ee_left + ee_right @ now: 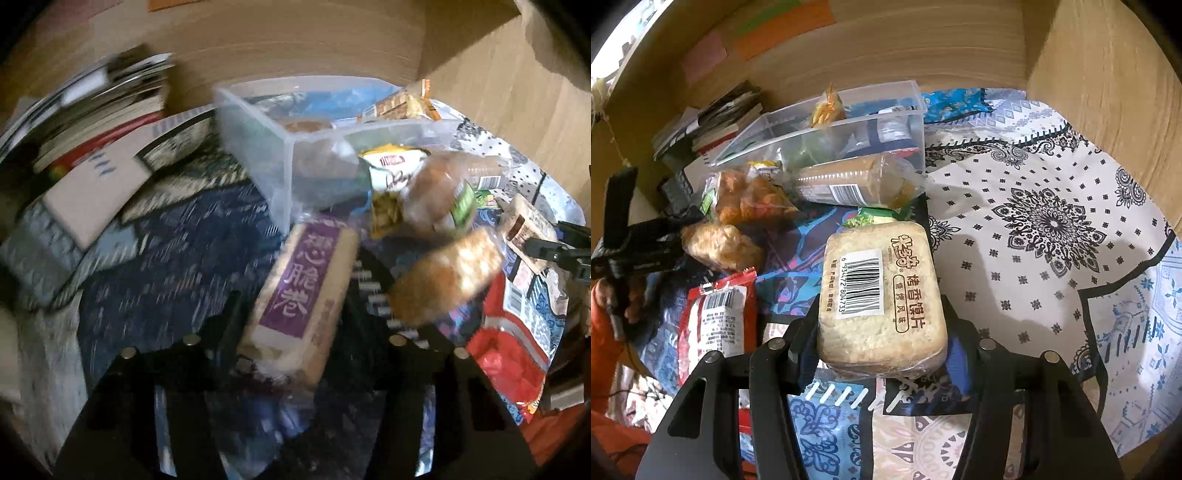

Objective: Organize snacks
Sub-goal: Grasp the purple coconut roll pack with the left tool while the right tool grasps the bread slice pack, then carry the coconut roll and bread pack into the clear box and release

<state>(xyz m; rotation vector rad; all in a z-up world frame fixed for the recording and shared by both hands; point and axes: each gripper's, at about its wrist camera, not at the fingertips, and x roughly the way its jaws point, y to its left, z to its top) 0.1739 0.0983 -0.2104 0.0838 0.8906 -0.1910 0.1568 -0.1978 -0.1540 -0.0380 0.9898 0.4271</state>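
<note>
My left gripper [295,306] is shut on a cream and purple crispy-roll packet [303,288], held above the dark patterned cloth in front of the clear plastic bin [258,147]. My right gripper [879,314] is shut on a tan toasted bun-slice packet [881,291] with a barcode label, held above the cloth. The clear bin [827,129] stands at the back with a few snacks in it. Loose snacks lie in front of it: a round biscuit roll [849,181], bread bags [720,243] and a red packet [716,325]. The left view is motion-blurred.
A stack of books [99,107] sits at the back left. A wooden wall rises behind and a wooden panel [1108,110] on the right. The white patterned cloth [1034,240] spreads to the right. The other gripper shows at the left edge of the right wrist view [635,240].
</note>
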